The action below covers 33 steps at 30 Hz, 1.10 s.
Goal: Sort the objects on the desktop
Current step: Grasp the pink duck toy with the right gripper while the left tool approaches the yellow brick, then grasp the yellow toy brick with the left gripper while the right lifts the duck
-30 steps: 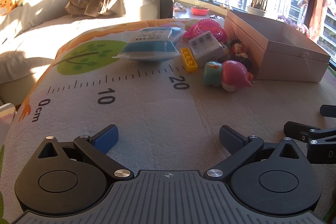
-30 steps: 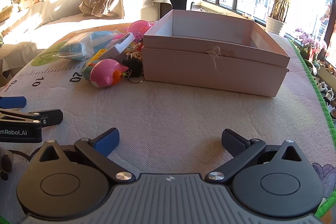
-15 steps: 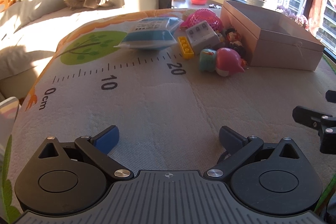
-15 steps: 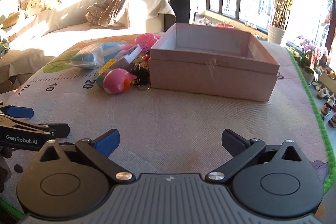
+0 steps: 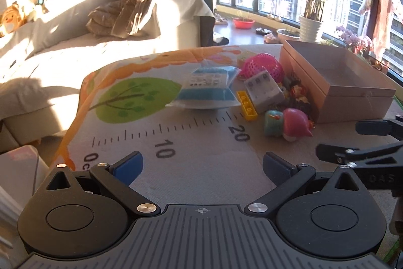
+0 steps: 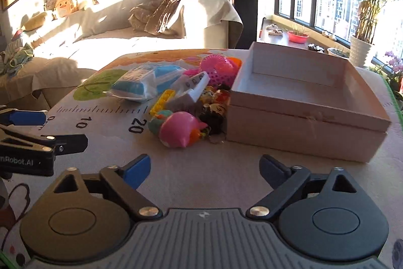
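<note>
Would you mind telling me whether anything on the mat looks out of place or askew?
Yes: the toys lie jumbled in a heap against the left side of the pink box, which looks empty inside; the grey block sits tilted.

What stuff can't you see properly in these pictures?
- Small dark toys beside the box: a jumble, half behind the pink toy in the right wrist view.
- Box floor: its near wall hides it in the left wrist view.
- Blue packet label: print too small.
- Right tongs: cut off by the left view's edge.
</note>
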Motion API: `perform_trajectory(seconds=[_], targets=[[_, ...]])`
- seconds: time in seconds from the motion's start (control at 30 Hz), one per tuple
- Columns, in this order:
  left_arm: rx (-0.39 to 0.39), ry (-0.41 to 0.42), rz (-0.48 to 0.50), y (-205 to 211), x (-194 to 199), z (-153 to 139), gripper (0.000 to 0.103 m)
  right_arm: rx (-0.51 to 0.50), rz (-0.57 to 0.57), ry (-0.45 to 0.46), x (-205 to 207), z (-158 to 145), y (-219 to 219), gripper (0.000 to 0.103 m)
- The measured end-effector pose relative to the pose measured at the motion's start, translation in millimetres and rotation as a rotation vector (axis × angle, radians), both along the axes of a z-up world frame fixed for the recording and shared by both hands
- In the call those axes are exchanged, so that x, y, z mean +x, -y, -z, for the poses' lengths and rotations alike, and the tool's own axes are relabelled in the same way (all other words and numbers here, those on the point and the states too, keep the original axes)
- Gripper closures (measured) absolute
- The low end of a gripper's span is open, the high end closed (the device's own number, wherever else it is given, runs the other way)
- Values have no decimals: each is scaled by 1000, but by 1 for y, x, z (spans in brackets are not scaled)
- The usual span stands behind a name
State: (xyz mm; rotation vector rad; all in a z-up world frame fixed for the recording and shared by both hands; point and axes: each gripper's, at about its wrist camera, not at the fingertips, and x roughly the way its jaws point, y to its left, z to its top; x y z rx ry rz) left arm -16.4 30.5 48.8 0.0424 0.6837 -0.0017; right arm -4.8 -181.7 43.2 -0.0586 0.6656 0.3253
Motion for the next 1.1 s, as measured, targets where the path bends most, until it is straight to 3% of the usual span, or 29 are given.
perform_trajectory(seconds=[0.17,0.3,0.4,0.53,0.6,0.67,0.77,0.87,1.1], targets=[[-18,-4,-27,-13,7,4,0,-11,-32,-8,37,7,-30,22],[-52,-3,-45,-21,15,6,0,-10,-46,-18,48,12,-39,49],[-82,2,-3,-17,21,4,0,29,-35,-18,38,6,-23,50],[-104,10,55,1,39,6,0,11,34,6,14,0,12,50],[-106,14,87,14,49,7,5,-13,101,21,5,1,32,50],[-110,3,129,29,62,10,25,-24,162,38,-2,1,51,47],[-132,-14,158,44,81,13,25,24,231,56,-3,2,74,33],[-144,-20,188,56,97,17,26,69,288,65,1,7,85,31],[-57,-33,142,59,114,32,26,126,321,27,7,22,94,17]])
